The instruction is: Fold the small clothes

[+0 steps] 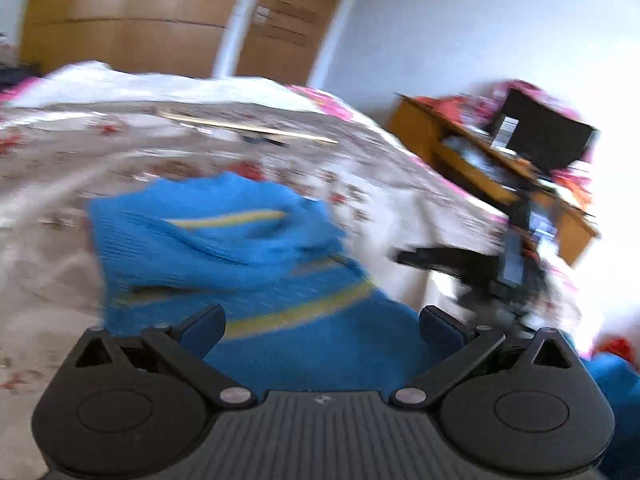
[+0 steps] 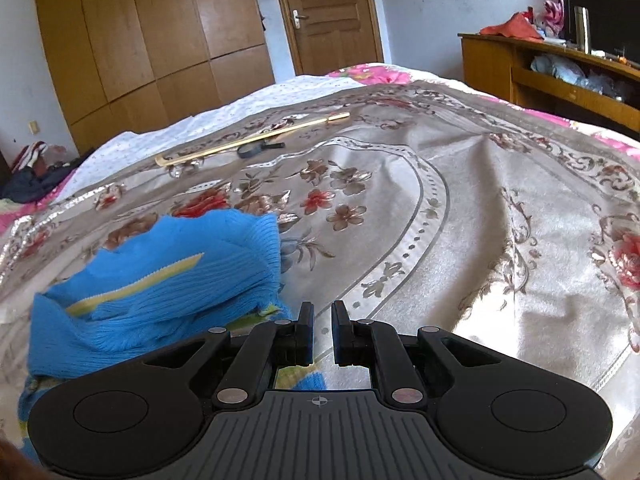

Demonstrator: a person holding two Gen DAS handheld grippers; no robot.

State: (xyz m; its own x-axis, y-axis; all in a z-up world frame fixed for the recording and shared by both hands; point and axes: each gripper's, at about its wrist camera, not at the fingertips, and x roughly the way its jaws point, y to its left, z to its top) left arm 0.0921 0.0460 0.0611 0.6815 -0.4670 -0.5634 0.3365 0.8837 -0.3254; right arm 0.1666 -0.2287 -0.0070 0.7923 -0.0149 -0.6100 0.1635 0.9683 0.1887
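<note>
A small blue knitted sweater [image 1: 224, 248] with yellow stripes lies rumpled on the flowered bedspread [image 1: 60, 184]. In the blurred left wrist view my left gripper [image 1: 320, 324] is open wide just above the sweater's near part, with nothing pinched. In the right wrist view the sweater [image 2: 160, 280] lies to the left of my right gripper [image 2: 322, 320]. Its fingers stand only a narrow gap apart over the bedspread [image 2: 460, 240], and nothing is between them. A dark blurred shape at the right of the left wrist view is the right gripper [image 1: 440, 260].
A long yellow stick [image 2: 248, 140] and a small dark loop [image 2: 252, 150] lie far back on the bed. A wooden shelf unit [image 2: 560, 76] with clutter stands to the right of the bed. Wardrobes and a door [image 2: 328, 16] line the far wall.
</note>
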